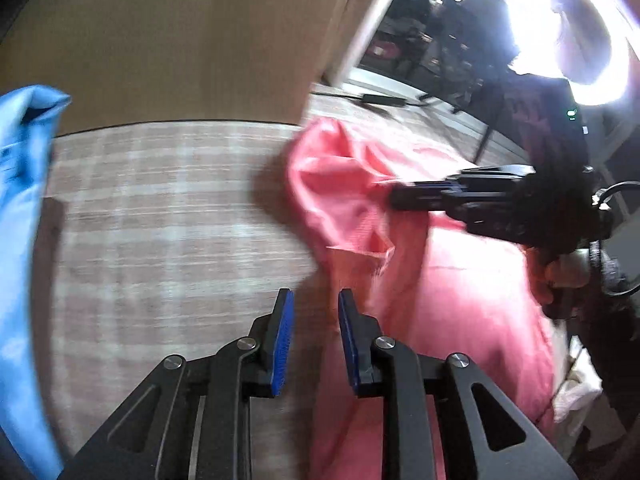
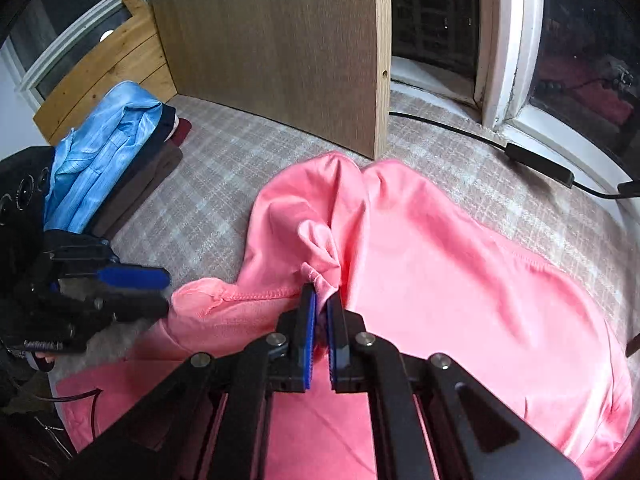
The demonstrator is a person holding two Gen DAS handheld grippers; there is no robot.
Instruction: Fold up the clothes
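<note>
A pink garment (image 2: pixel 460 280) lies spread on the checked bed cover (image 2: pixel 208 184); in the left wrist view the pink garment (image 1: pixel 440 300) fills the right side. My right gripper (image 2: pixel 322 294) is shut on a bunched fold of its hem and lifts it slightly. The left wrist view shows the right gripper (image 1: pixel 394 196) from the side, pinching that raised fold. My left gripper (image 1: pixel 315 300) is open with nothing between its blue pads (image 1: pixel 282 344), hovering over the garment's left edge. From the right wrist view the left gripper (image 2: pixel 168 292) sits just left of the pink cloth.
A folded blue striped shirt (image 2: pixel 104 152) tops a pile of dark clothes at the left. An upright wooden panel (image 2: pixel 272 48) stands behind the bed. A black cable with an adapter (image 2: pixel 536 164) runs along the window sill. A hand (image 1: pixel 560 276) holds the right gripper.
</note>
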